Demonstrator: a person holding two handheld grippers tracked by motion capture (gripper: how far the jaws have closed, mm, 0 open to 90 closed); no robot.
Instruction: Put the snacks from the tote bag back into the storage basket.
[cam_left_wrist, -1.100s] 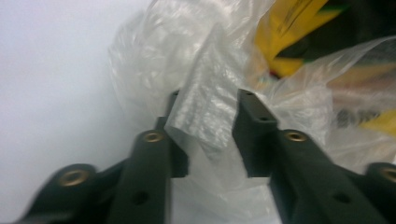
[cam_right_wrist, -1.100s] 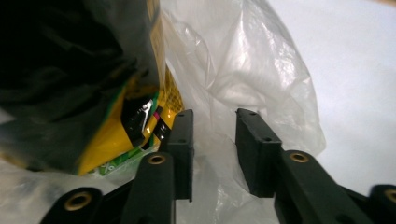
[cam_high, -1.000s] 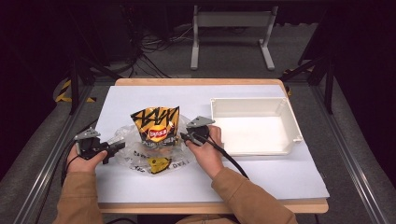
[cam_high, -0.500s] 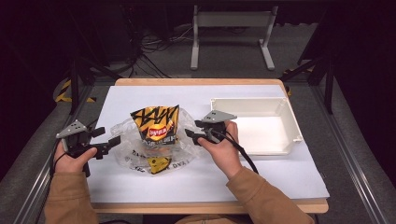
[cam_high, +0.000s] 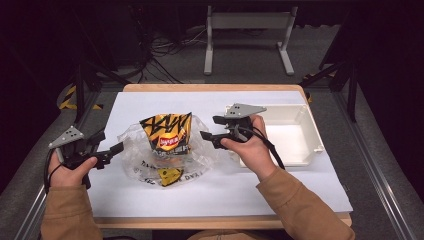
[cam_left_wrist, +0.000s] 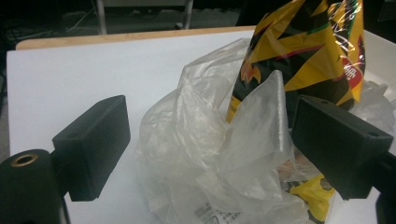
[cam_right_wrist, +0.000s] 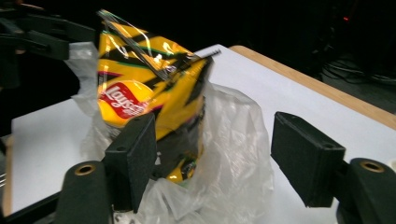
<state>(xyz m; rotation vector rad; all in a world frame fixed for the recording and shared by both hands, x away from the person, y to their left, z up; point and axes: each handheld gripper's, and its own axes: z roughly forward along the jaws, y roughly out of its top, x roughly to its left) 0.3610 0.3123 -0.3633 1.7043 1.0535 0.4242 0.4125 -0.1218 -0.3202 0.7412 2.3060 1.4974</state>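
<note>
White tray (cam_high: 311, 131) empty, right on white sheet (cam_high: 150, 102); metal stand (cam_high: 247, 22) behind table.

The clear plastic bag (cam_high: 165, 157) with the upright chip bag (cam_high: 167, 131) blocks the tabletop's (cam_high: 225, 195) middle. The white tray (cam_high: 300, 137) bars the right. Bare sheet lies open far, near and left.

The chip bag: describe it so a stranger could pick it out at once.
On the white-covered table, left of the white tray, a crumpled clear plastic bag lies between the two grippers. The chip bag stands upright inside it, the scene's only yellow-and-black striped packet with a red logo.
</note>
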